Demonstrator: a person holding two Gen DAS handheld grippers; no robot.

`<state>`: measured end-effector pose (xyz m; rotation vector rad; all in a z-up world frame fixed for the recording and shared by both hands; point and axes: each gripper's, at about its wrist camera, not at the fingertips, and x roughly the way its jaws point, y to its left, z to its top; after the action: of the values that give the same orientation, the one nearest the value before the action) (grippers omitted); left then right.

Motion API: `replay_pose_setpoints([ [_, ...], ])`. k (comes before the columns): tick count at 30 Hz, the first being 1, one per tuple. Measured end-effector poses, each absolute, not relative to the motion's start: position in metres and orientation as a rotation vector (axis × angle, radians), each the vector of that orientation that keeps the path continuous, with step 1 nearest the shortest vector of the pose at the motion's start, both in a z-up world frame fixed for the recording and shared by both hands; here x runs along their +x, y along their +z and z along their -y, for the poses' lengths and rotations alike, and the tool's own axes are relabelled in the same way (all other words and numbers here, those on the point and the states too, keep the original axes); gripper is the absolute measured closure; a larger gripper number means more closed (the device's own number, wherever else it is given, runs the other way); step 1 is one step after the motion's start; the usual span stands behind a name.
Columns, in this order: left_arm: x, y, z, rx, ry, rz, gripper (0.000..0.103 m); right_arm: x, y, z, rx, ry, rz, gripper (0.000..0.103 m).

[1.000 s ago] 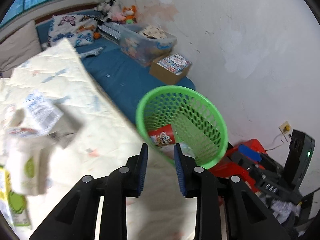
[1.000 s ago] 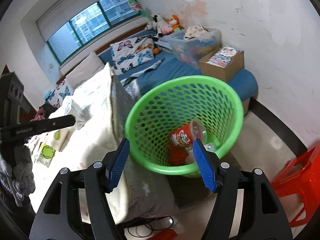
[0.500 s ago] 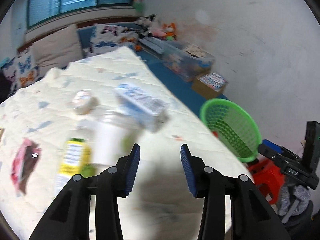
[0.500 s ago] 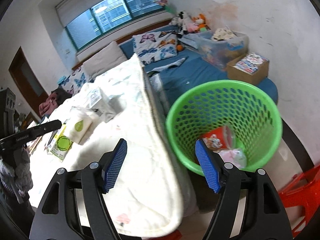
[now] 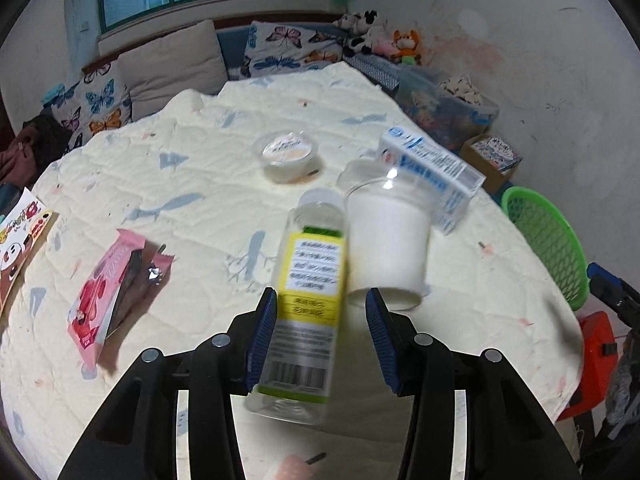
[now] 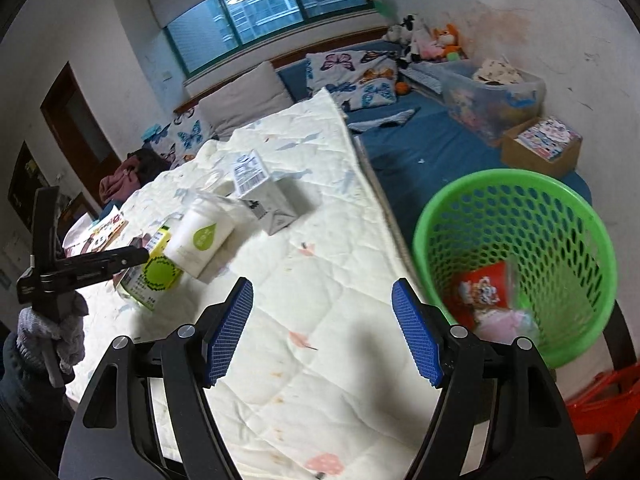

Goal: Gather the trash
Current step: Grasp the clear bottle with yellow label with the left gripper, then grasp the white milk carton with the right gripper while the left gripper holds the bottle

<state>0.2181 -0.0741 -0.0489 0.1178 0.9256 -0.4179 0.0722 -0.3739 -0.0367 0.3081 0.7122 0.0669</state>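
A clear plastic bottle with a yellow-green label [image 5: 308, 300] lies on the cream quilt [image 5: 200, 184], between the fingers of my open left gripper [image 5: 322, 340]. A white cup [image 5: 386, 240], a blue-and-white carton [image 5: 432, 172] and a round lidded tub [image 5: 288, 154] lie just beyond. A pink wrapper [image 5: 104, 292] lies at the left. My right gripper [image 6: 322, 334] is open and empty over the quilt's near edge. The green mesh basket [image 6: 516, 256] stands on the floor to its right with a red wrapper [image 6: 480, 292] inside.
Pillows [image 5: 168, 68] and soft toys [image 5: 376, 36] line the far side of the bed. A clear storage bin [image 6: 492, 96] and a cardboard box [image 6: 540, 152] sit on the blue mattress. A red stool [image 6: 604, 404] stands by the basket.
My left gripper has swung from the basket back over the quilt, opened wider, and now has the bottle between its fingers. My right gripper has drawn back left from the basket.
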Motion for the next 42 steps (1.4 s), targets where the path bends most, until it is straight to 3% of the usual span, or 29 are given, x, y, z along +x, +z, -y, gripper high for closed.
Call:
replay_pose_setpoints([
  [42, 0.256, -0.070, 0.087, 0.123, -0.459, -1.022, 0.058, 0.093, -0.046, 0.338, 0.272, 0.134, -0.757, 0.031],
])
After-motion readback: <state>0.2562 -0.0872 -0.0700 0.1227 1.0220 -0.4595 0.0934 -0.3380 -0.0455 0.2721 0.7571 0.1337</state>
